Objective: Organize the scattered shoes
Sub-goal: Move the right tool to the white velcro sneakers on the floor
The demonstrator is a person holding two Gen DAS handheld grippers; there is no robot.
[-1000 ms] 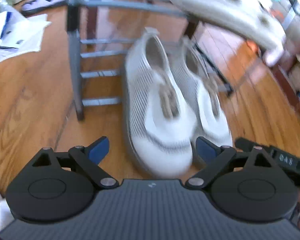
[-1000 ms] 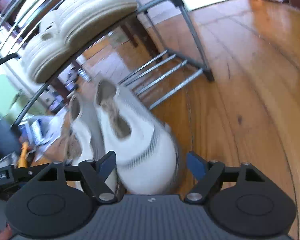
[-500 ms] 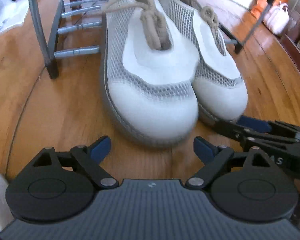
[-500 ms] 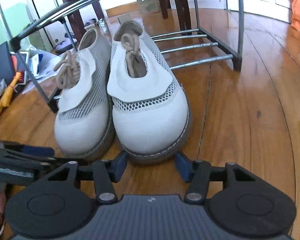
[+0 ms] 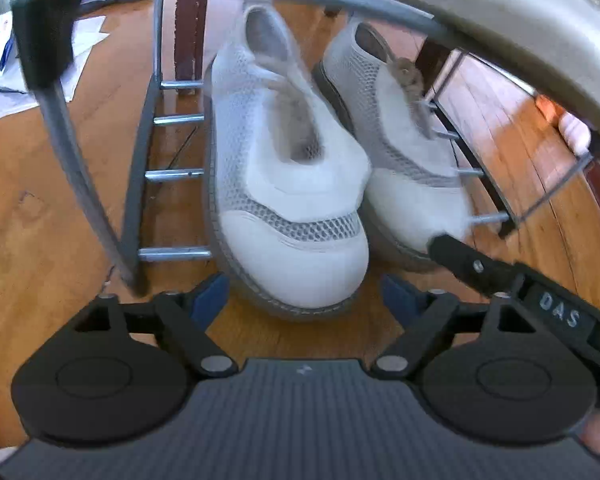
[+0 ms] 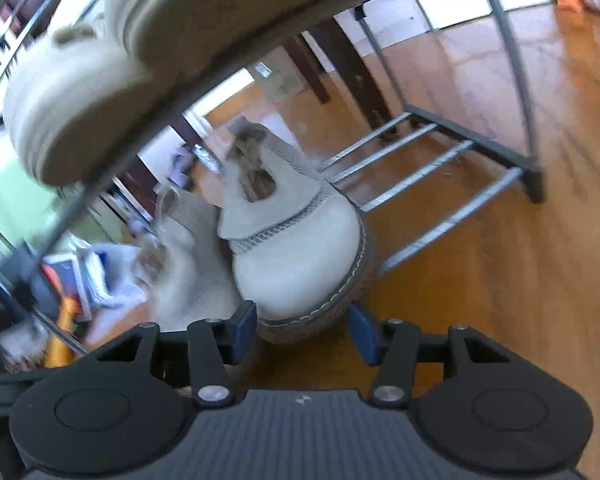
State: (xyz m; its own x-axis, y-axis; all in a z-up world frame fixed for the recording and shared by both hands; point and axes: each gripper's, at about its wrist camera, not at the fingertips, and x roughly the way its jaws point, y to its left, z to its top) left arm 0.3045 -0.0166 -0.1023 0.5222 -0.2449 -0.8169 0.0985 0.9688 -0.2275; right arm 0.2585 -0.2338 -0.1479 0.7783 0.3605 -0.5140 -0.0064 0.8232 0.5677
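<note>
Two white mesh lace-up shoes [image 5: 292,200] sat side by side on the grey metal rack [image 5: 172,176]; both grippers' jaws stood apart, the left gripper [image 5: 304,292] and right gripper [image 6: 302,326] each straddling a toe.

1. Left of the right gripper [image 6: 302,330], the far shoe [image 6: 188,264] smears into blur.
2. Above it, clogs [image 6: 100,80] blur and run off frame.
3. Clutter [image 6: 88,276] further left is unreadable.

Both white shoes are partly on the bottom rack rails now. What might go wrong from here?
1. The left hand-held gripper is open around the left white shoe's toe, so a push may skew it.
2. The right white shoe's sole overhangs the front rail; it may tip or slide off.
3. The beige clogs overhang the upper shelf bar close above; lifting either hand-held gripper might knock them down.
</note>
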